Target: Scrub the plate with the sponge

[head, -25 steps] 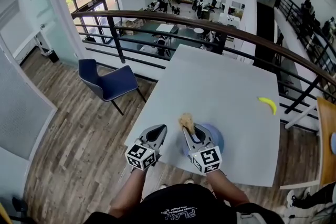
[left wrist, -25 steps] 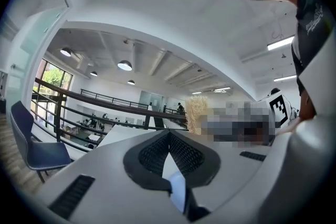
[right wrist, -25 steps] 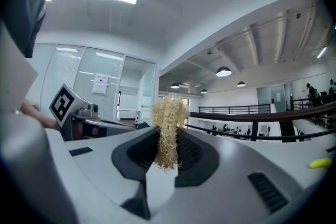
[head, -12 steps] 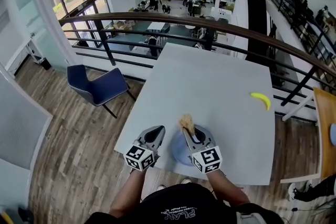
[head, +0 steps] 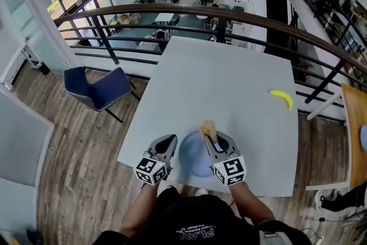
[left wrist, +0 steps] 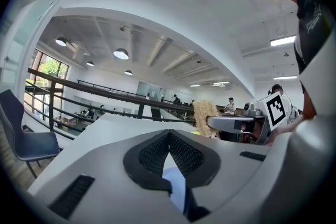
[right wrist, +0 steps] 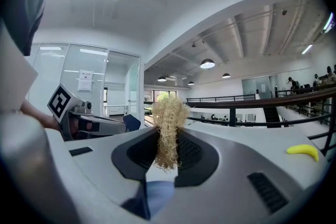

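Bright mezzanine office beyond a black railing [head: 172, 11], wood floor [head: 86, 146] and blue chair [head: 97, 89] off to the left, white worktop [head: 241, 77] in the middle. Near the front edge of that worktop, blue plate [head: 192, 153], flat, lying between both tools. Right tool [head: 210, 136] clamped on the straw-coloured sponge [head: 207, 128], fibrous tuft standing up out of the pads, held over the plate's right side; contact with the plate not clear. Blue of the plate visible low between those pads in the right gripper view, under the sponge. Left tool [head: 171, 140] with jaws together at the tips, nothing gripped, tip just at the plate's left rim; touching or not, hard to tell. Yellow banana [head: 281, 98] well apart, toward the worktop's right edge.
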{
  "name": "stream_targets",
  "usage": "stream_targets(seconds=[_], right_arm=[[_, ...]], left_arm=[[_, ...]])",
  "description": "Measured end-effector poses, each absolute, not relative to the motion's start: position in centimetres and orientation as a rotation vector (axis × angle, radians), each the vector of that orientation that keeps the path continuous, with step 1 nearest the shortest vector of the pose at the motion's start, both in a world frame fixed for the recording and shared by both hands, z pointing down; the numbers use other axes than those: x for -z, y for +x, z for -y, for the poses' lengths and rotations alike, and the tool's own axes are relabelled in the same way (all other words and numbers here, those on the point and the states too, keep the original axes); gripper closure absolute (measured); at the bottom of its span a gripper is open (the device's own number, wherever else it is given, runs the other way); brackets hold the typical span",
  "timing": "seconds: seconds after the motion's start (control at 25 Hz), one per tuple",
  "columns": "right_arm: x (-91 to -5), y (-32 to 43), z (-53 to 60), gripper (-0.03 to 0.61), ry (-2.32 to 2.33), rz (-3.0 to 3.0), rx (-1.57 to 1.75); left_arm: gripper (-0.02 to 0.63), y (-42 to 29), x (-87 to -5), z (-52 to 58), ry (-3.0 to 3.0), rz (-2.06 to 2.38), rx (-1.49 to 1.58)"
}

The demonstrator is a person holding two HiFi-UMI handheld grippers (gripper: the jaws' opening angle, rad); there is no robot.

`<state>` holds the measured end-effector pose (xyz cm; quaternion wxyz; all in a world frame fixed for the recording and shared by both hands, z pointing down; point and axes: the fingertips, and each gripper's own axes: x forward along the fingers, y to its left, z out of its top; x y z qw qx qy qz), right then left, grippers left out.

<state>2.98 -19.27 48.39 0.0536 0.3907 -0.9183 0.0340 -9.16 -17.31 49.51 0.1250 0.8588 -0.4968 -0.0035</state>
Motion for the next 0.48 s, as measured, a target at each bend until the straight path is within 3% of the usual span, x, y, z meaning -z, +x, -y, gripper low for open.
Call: stream_targets(seconds=[0.48], right_arm=[[-47.7,4.1,21.0,0.506,1.402,2.665,-0.094]], left_arm=[[0.601,-10.1,-50.8,20.3,2.538,1.267,-0.009]])
